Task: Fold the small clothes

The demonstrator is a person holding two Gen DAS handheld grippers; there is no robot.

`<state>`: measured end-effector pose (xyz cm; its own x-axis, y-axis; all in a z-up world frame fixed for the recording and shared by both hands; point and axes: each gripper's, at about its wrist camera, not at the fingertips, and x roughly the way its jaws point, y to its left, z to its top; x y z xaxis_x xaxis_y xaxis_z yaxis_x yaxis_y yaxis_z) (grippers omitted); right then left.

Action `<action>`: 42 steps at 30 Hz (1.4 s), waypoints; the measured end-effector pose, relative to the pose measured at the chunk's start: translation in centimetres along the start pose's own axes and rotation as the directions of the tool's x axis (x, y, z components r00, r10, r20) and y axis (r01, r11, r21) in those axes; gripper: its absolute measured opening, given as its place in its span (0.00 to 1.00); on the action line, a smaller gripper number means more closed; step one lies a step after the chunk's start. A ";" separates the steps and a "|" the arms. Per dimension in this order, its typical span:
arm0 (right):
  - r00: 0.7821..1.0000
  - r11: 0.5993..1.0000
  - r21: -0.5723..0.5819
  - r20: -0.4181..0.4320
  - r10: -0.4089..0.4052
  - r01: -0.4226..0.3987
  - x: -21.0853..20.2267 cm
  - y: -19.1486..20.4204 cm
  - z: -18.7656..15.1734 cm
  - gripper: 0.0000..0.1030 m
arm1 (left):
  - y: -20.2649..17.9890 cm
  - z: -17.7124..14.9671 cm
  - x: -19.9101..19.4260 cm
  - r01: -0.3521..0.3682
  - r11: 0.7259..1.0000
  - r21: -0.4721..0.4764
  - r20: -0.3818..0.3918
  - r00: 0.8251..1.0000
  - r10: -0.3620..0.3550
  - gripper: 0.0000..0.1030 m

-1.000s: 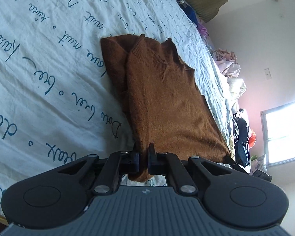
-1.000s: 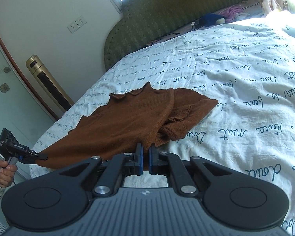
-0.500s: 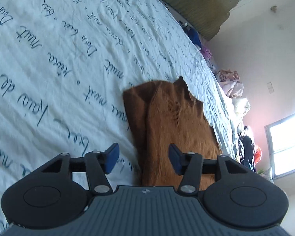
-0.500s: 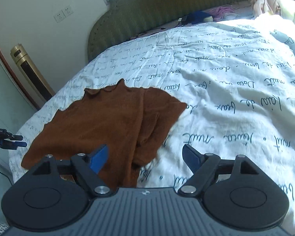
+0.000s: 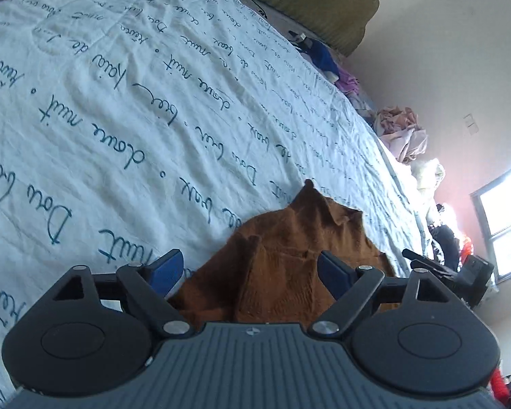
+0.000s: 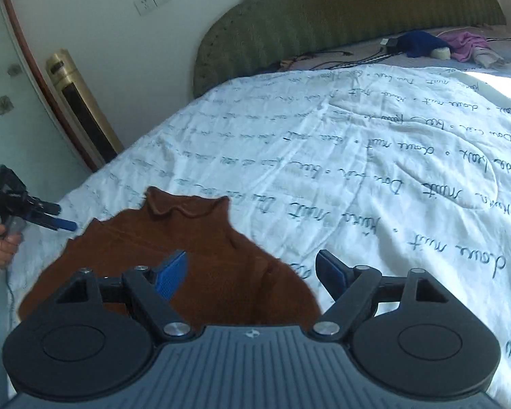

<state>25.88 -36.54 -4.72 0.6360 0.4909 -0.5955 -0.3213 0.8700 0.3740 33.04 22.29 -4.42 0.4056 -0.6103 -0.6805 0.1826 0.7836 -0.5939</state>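
Note:
A small brown knit top lies partly folded on the white bedspread with blue script. It also shows in the right wrist view, frilled collar pointing away. My left gripper is open and empty, held just above the top's near edge. My right gripper is open and empty above the top's near right part. The left gripper also appears at the far left of the right wrist view, beside the bed edge. The right gripper shows at the right of the left wrist view.
A green padded headboard stands at the far end of the bed. Blue and pink clothes and cables lie near it. A clothes pile lies past the bed. A gold tower unit stands by the wall.
Both grippers were shut on the brown top's near edge a second ago. Both have opened, let go and drawn back, so the top sits lower in each view.

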 end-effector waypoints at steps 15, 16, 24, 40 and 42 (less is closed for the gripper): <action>0.974 0.974 0.121 -0.104 0.203 -0.190 3.8 -4.2 -2.1 0.16 | 4.4 0.0 2.3 0.176 0.975 -0.132 -0.084 0.979 -0.188 0.26; 0.973 0.973 0.111 -0.098 0.211 -0.200 3.8 -4.0 -2.0 0.06 | 4.4 -0.1 2.7 0.178 0.975 -0.135 -0.104 0.976 -0.192 0.07; 0.997 0.997 0.009 -0.020 0.071 -0.070 2.7 -2.1 -1.9 0.02 | 5.6 0.3 3.1 0.093 0.983 -0.158 -0.056 0.993 -0.103 0.00; 0.987 0.987 0.076 -0.063 0.149 -0.145 4.8 -2.9 -1.9 0.05 | 1.9 1.1 6.5 0.086 0.996 -0.021 -0.117 0.989 -0.088 0.04; 0.995 0.995 0.043 -0.038 0.093 -0.092 4.4 -2.2 -1.8 0.03 | 1.5 1.2 6.5 0.064 0.998 0.001 -0.100 0.993 -0.063 0.05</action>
<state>28.15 -36.23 -9.47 0.5759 0.5715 -0.5846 -0.3476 0.8184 0.4576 37.00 19.63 -9.18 0.3013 -0.6672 -0.6813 0.2093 0.7433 -0.6354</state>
